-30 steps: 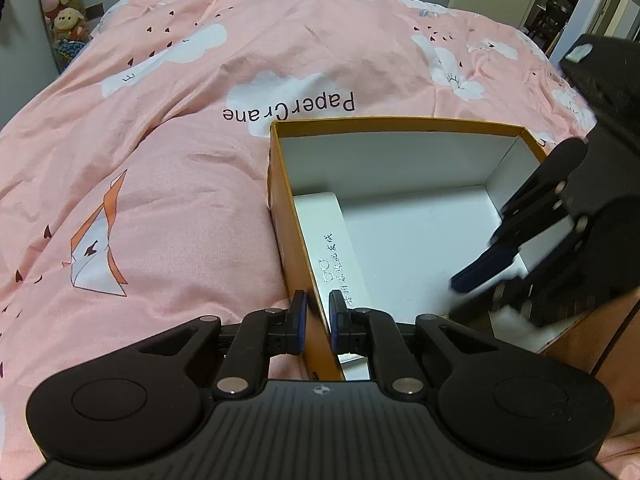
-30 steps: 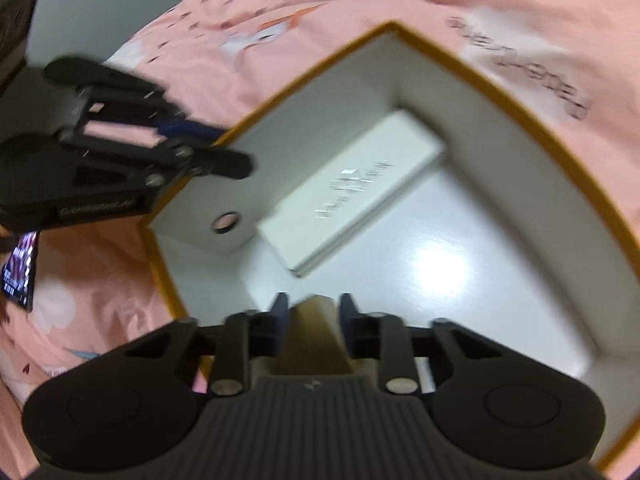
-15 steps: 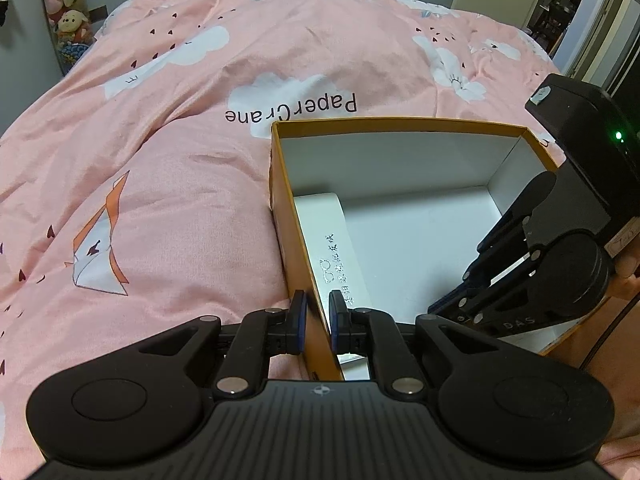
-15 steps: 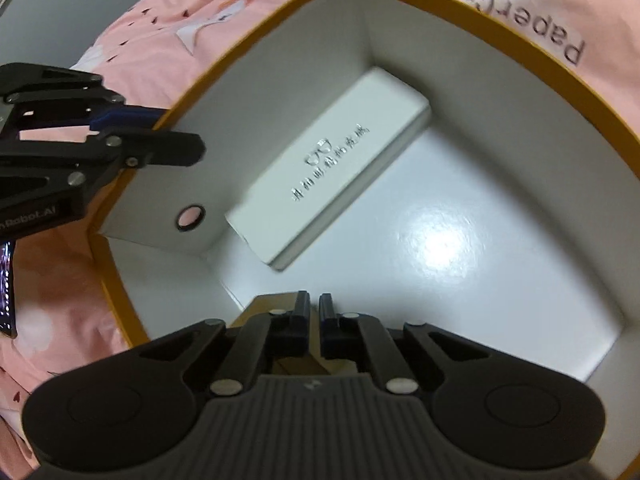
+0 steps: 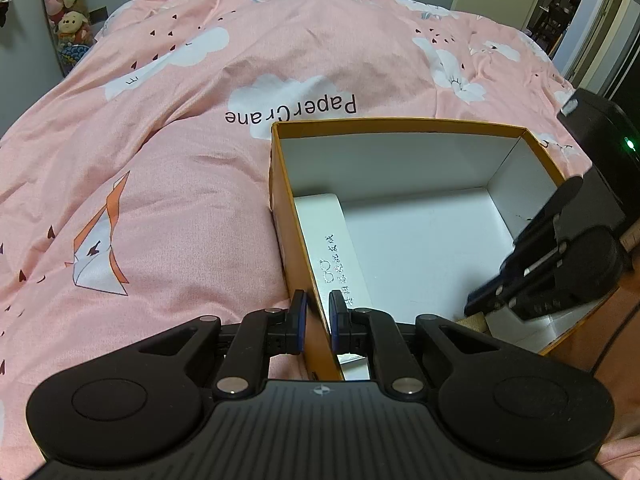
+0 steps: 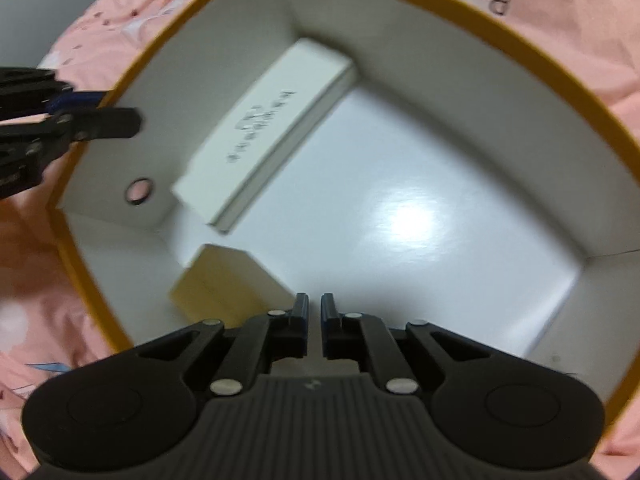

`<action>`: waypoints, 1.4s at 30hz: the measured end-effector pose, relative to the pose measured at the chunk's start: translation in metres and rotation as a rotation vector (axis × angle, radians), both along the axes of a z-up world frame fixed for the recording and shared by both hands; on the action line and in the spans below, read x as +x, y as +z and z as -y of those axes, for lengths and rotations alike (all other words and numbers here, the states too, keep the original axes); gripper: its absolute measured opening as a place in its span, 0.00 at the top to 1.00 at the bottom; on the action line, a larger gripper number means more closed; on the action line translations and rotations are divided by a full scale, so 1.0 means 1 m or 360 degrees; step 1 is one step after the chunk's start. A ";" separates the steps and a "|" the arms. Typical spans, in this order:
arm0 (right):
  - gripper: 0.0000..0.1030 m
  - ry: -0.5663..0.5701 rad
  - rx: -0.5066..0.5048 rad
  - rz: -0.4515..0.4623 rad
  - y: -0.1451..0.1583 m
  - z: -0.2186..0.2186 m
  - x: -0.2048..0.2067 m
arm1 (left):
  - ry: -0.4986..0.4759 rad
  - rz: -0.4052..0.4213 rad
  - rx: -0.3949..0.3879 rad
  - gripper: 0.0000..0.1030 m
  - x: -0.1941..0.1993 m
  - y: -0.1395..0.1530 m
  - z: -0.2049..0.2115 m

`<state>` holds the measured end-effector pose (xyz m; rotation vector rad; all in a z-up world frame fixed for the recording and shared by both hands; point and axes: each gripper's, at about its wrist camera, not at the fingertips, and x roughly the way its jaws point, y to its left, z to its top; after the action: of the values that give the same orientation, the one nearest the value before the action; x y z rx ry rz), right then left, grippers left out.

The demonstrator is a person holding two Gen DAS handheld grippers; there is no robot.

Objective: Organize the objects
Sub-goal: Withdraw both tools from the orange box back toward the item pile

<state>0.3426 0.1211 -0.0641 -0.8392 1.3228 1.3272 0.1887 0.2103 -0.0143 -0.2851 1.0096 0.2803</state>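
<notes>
Orange cardboard box [image 5: 298,256] sitting open on a pink quilted bed [image 5: 180,184], two small boxes inside.

Lying under dim indoor light: pink duvet with white clouds, a paper-crane print and the words "Paper Crane"; grey wall behind, plush toys [image 5: 66,8] stacked at far left, a doorway [image 5: 560,12] at far right. Leaving most of the white box floor bare and open toward its far and right walls. Counting two items: one long white carton [image 6: 264,136] lying flat along the left wall, one small tan box [image 6: 224,284] lying tilted in the near corner. Pinching the box's left wall, one pad outside and one inside: left hand-held gripper [image 5: 318,322]. Hovering above the floor beside the tan box, jaws drawn narrow and holding nothing: right hand-held gripper [image 6: 314,312].
</notes>
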 end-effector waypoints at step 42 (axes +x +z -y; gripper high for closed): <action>0.73 -0.0613 0.0889 0.0158 0.096 0.116 -0.086 | 0.0004 0.0456 0.0059 0.85 -0.082 0.068 0.076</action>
<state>0.2569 0.0052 0.0321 -0.2444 0.9047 1.2339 0.1064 0.1344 0.0538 -0.2843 0.7207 0.2522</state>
